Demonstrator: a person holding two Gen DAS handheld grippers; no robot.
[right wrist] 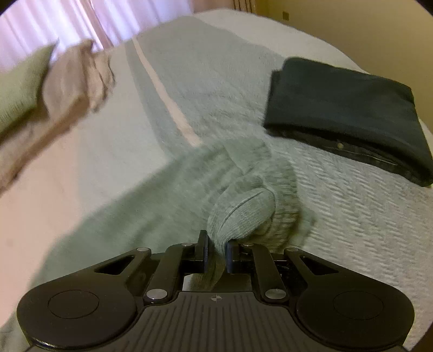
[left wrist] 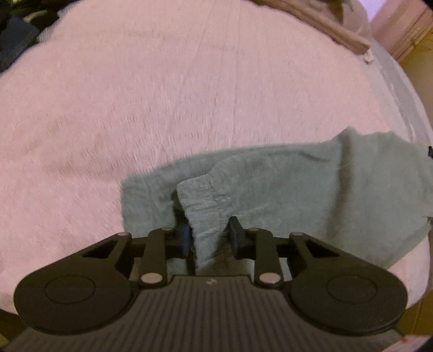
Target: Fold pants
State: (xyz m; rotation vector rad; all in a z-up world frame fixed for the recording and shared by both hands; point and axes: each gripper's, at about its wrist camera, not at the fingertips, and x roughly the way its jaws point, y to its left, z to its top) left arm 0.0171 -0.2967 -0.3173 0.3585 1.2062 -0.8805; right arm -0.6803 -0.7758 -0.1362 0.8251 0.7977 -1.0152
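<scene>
The pale green pants (left wrist: 284, 184) lie across the pink bedspread (left wrist: 162, 94), stretching off to the right in the left wrist view. My left gripper (left wrist: 209, 235) is shut on a bunched edge of that cloth, which rises between the two pads. In the right wrist view the same green pants (right wrist: 189, 113) run away up the bed, blurred by motion. My right gripper (right wrist: 217, 253) is shut on a ribbed fold of the pants, with a rounded hump of cloth just ahead of the fingers.
A folded dark garment (right wrist: 346, 113) lies on the white bedspread (right wrist: 365, 211) at the right. A tan garment (right wrist: 75, 81) and a green pillow (right wrist: 21, 86) sit at the far left. Curtains (right wrist: 54, 19) hang behind. A tan cloth (left wrist: 324, 21) lies at the bed's far edge.
</scene>
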